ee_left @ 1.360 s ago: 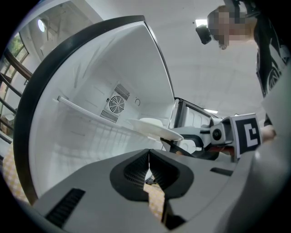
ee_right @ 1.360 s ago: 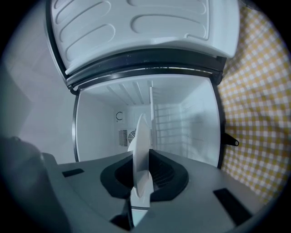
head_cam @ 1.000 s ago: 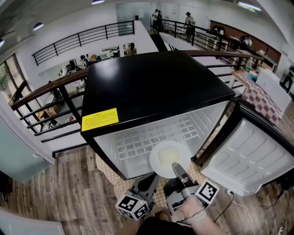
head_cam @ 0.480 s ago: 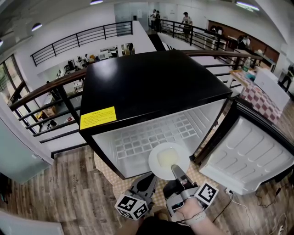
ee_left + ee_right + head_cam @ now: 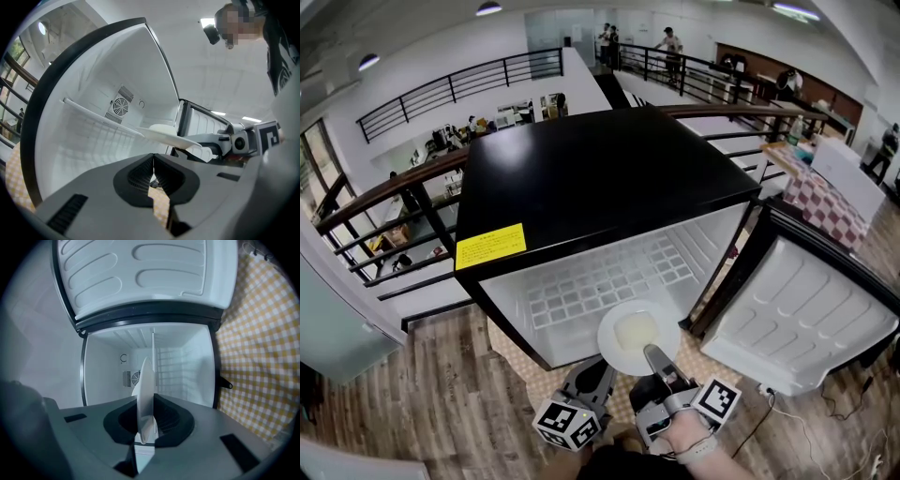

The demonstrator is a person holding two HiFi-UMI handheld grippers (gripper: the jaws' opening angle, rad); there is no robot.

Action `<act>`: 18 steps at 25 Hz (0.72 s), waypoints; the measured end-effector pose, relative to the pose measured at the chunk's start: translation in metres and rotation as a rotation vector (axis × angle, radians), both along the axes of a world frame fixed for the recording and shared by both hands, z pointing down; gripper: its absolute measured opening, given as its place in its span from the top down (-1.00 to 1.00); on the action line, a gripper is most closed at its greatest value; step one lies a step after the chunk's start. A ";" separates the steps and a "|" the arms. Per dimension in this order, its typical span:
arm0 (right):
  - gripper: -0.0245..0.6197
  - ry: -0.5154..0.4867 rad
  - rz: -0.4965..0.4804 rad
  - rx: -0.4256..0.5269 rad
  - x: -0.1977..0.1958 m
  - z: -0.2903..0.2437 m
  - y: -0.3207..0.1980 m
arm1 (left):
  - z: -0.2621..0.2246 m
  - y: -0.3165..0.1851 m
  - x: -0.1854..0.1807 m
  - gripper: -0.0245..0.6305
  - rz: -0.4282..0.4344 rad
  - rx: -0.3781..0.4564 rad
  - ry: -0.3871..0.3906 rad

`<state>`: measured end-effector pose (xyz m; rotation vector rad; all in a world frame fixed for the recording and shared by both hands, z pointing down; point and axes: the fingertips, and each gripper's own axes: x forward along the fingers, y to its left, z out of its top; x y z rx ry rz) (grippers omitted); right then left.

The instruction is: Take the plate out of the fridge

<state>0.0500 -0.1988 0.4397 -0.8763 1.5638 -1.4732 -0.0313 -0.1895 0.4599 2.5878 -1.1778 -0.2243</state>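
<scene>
In the right gripper view the right gripper pinches the rim of the plate, seen edge-on. Only the head view shows the plate lying level at the open front of the fridge. The left gripper view shows the left gripper closed on nothing.

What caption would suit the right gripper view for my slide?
Right gripper clamps a white plate by its rim, facing the open fridge.
</scene>
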 end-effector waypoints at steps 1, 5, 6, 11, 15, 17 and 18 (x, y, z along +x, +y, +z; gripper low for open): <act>0.76 0.001 -0.002 -0.001 0.000 0.001 0.001 | 0.000 0.000 0.001 0.90 0.002 0.001 0.000; 0.76 0.005 -0.003 -0.005 0.001 0.004 0.002 | 0.003 0.000 0.003 0.90 0.007 -0.001 -0.005; 0.76 0.009 -0.003 -0.006 0.002 0.005 0.002 | 0.005 0.000 0.003 0.90 0.006 -0.006 -0.007; 0.76 0.017 -0.013 -0.010 0.002 0.011 0.002 | 0.014 0.002 0.002 0.90 0.002 -0.022 -0.017; 0.76 0.017 -0.025 -0.023 0.000 0.019 0.002 | 0.013 0.001 0.001 0.90 -0.002 -0.021 -0.019; 0.76 0.013 -0.028 -0.026 -0.001 0.021 0.002 | 0.013 0.001 0.000 0.90 -0.005 -0.020 -0.022; 0.76 0.013 -0.030 -0.026 -0.002 0.022 0.002 | 0.013 0.001 -0.001 0.90 -0.007 -0.020 -0.024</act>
